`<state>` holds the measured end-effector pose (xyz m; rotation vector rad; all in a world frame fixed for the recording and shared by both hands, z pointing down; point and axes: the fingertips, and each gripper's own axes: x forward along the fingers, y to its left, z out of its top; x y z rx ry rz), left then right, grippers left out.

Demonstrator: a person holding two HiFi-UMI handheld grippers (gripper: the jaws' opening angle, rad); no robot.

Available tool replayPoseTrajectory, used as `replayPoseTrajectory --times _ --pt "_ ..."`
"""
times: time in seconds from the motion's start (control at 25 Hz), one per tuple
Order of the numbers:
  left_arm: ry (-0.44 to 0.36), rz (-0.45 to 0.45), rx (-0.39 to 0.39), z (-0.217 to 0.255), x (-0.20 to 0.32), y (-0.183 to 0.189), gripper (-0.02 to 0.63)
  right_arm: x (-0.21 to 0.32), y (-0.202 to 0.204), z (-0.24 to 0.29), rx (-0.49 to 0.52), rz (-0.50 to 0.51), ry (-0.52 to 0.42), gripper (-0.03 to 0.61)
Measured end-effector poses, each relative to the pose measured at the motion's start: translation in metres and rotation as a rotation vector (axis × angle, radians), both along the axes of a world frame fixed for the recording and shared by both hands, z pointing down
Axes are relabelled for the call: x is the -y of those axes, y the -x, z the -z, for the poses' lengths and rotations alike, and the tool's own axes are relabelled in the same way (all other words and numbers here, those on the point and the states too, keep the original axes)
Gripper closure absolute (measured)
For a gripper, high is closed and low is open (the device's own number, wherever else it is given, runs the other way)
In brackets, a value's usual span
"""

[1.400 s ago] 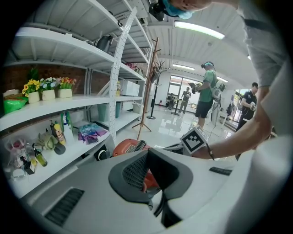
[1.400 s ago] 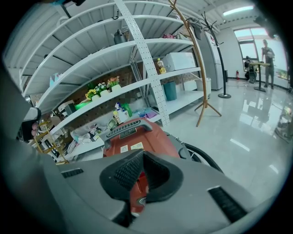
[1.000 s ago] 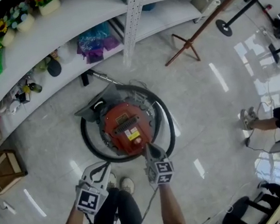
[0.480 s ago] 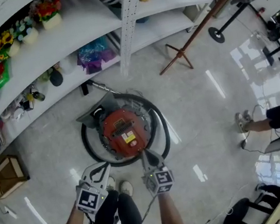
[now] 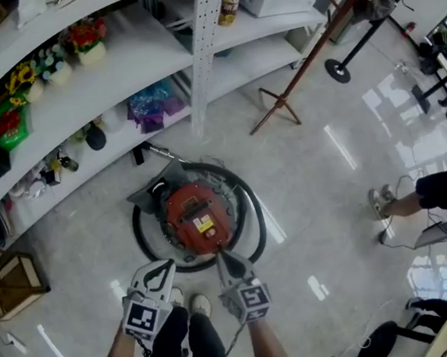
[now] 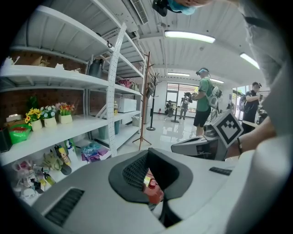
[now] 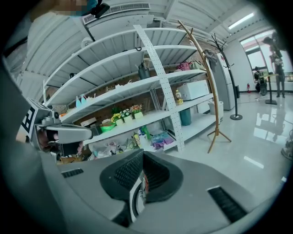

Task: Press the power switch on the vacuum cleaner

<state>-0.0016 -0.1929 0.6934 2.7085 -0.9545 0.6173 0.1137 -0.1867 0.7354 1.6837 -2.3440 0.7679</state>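
The red canister vacuum cleaner (image 5: 197,219) stands on the tiled floor, with its black hose (image 5: 249,211) looped in a ring around it. My right gripper (image 5: 221,259) is shut and points at the vacuum's near edge, a short way off it and not touching. My left gripper (image 5: 159,270) is also shut and hangs to the left of the vacuum, over the hose ring. In the left gripper view, a bit of the red vacuum (image 6: 154,192) shows through the slit below the meeting pads (image 6: 135,171). The right gripper (image 7: 140,184) looks out at the shelves.
White shelves (image 5: 114,32) with flower pots and bags curve along the back. A wooden coat stand (image 5: 279,107) leans at the right. Another person's leg (image 5: 402,201) is at the right edge. A wooden crate (image 5: 6,285) sits at the left, and a cable (image 5: 238,329) runs along the floor.
My right gripper has drawn back from the top of the vacuum toward me. The left gripper has stayed in place. The vacuum now sits farther from the head camera.
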Motion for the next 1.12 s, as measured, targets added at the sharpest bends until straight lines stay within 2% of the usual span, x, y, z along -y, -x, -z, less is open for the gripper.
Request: replayPoseTrajectory --times 0.48,0.68,1.12 --pt "-0.028 -0.013 0.002 0.051 -0.014 0.007 0.607 -0.036 0.016 0.079 -0.014 0.014 -0.056 0.568" --pt "-0.036 -0.021 -0.006 0.077 -0.019 0.005 0.607 -0.043 0.022 0.113 -0.003 0.001 -0.051 0.568" --pt "-0.044 -0.034 -0.013 0.108 -0.029 0.005 0.607 -0.051 0.031 0.14 0.012 0.007 -0.05 0.568"
